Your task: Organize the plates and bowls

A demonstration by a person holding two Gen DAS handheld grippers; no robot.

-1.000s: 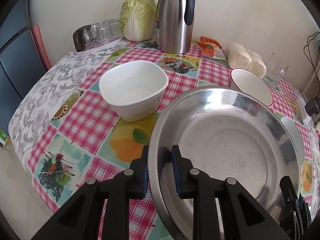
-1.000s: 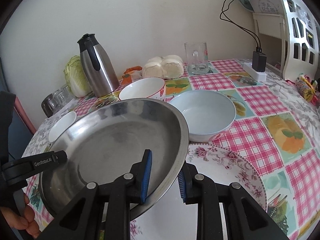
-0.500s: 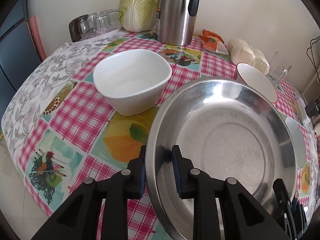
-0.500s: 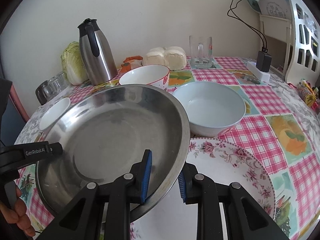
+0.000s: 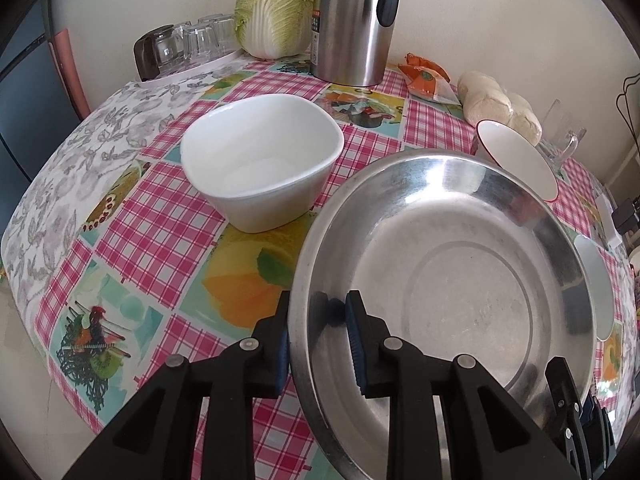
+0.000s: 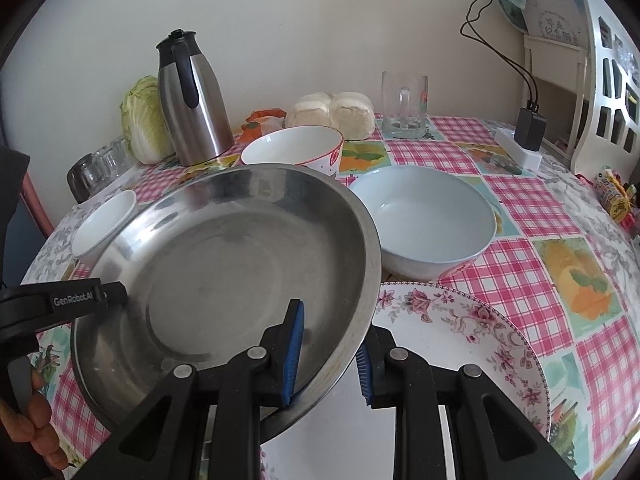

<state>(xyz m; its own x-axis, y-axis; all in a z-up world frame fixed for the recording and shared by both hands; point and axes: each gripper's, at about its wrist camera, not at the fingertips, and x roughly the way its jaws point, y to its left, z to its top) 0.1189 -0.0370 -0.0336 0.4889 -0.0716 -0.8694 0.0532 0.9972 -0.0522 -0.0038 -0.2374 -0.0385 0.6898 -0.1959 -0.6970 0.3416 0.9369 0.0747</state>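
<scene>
Steel plate is hanging between both grippers, tilted, over the floral plate at the near edge of the table. Left gripper is pinching its near rim, jaws nearly closed w/ one pad inside & one outside the lip; right gripper is doing the same on the opposite rim. A two-sided grip is probably keeping the wide, shallow metal from swinging or slipping. It's hovering partly above the floral plate, so I'm guessing it's heading onto that as a stack; not seated yet.

Just past it, the pale blue bowl is sitting beside the floral plate, and the white square bowl is sitting on the left side, apart from the steel. Further back, the red-rimmed bowl is waiting, still unsorted. Against the wall: thermos, cabbage, buns, glass mug.
</scene>
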